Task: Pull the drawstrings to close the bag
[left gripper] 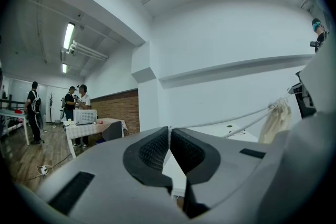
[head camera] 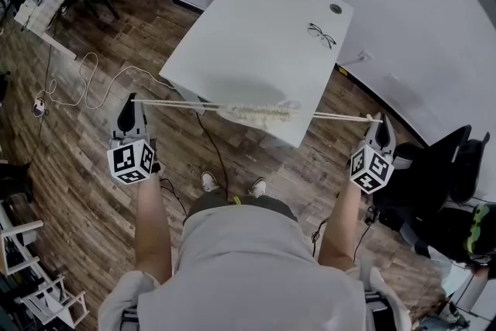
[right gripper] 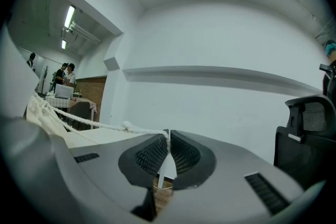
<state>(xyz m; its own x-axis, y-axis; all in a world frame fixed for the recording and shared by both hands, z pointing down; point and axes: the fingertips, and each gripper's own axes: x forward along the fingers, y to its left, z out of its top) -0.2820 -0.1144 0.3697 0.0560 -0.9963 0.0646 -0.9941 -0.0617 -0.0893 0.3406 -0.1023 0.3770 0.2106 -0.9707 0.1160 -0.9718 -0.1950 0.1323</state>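
Note:
A cream drawstring bag (head camera: 260, 114) hangs bunched over the near edge of the white table (head camera: 256, 35), held up by two taut cords. My left gripper (head camera: 132, 102) is shut on the left drawstring (head camera: 178, 103), far out to the left of the table. My right gripper (head camera: 378, 120) is shut on the right drawstring (head camera: 341, 117), far out to the right. The left gripper view shows the bag (left gripper: 276, 119) at the right with both cords (left gripper: 236, 117) running to the jaws (left gripper: 169, 132). In the right gripper view a knotted cord (right gripper: 113, 126) runs into the pads (right gripper: 168, 139).
Glasses (head camera: 321, 35) lie near the table's far right, beside a round grommet (head camera: 335, 9). A black office chair (head camera: 449, 167) stands right of my right gripper. Cables (head camera: 85, 81) trail over the wood floor at left. People stand at a distant desk (left gripper: 79, 113).

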